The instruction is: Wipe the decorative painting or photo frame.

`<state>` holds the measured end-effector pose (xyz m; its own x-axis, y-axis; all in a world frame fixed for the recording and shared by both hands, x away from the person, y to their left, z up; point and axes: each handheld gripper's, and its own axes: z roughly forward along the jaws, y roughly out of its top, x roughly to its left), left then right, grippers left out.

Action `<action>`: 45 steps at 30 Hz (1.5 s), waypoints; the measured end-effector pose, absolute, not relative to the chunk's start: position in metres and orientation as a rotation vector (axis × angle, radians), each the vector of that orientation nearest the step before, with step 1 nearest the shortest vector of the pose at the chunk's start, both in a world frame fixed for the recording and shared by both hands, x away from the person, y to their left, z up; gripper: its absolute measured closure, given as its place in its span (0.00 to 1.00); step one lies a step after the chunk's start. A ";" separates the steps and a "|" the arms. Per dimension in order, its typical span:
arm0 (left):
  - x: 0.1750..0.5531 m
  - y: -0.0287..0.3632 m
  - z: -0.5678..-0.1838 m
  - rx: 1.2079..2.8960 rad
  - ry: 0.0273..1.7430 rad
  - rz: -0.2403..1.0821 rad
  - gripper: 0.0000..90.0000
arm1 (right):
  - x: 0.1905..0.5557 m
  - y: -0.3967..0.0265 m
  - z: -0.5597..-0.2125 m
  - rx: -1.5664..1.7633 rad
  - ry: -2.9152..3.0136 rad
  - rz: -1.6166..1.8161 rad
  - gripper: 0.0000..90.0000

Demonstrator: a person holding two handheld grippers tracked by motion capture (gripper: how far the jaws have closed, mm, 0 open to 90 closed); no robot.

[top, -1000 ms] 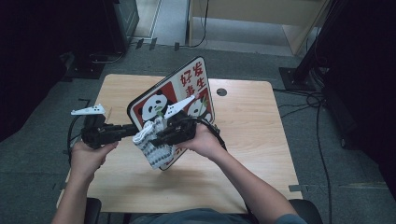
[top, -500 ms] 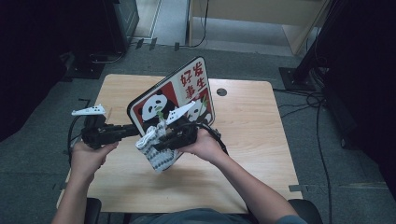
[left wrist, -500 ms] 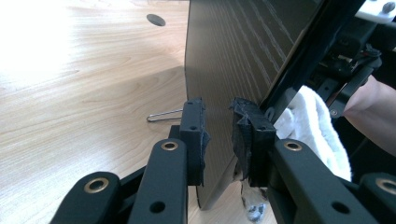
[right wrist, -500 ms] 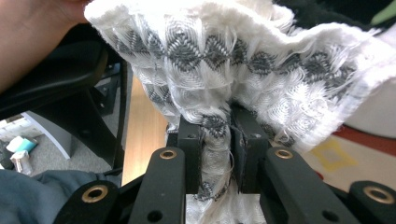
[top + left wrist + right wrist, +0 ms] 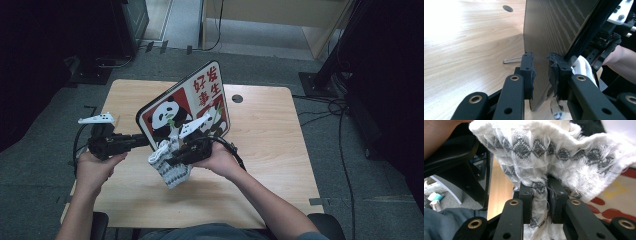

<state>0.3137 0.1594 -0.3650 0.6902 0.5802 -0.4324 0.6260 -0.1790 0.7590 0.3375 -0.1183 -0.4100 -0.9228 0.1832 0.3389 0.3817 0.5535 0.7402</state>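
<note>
Both claws are clenched, the left gripper (image 5: 142, 140) on the bottom edge of the stiff panda board (image 5: 192, 107) tilted up over the table (image 5: 270, 145), the right gripper (image 5: 172, 159) on a soft, floppy cloth (image 5: 170, 167) best pinched by a bunched fold against the board's face.

The panda board (image 5: 186, 107) reads 好好养生 in red.
</note>
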 end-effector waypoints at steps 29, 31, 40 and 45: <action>0.313 0.159 -0.367 1.857 0.944 -0.053 0.81 | 0.329 -0.127 -0.450 -0.510 -2.587 -1.223 0.85; 0.313 0.159 -0.367 1.854 0.944 -0.054 0.81 | 0.329 -0.128 -0.453 -0.509 -2.594 -1.214 0.85; 0.312 0.159 -0.367 1.854 0.950 -0.053 0.80 | 0.326 -0.129 -0.465 -0.508 -2.609 -1.180 0.85; 0.312 0.159 -0.367 1.852 0.951 -0.052 0.80 | 0.325 -0.128 -0.467 -0.501 -2.614 -1.162 0.85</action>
<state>0.3119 0.1595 -0.3669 0.6884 0.5833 -0.4310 0.6267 -0.1793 0.7583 0.3255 -0.1285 -0.4671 -0.9134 0.2123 0.3474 0.4001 0.6257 0.6696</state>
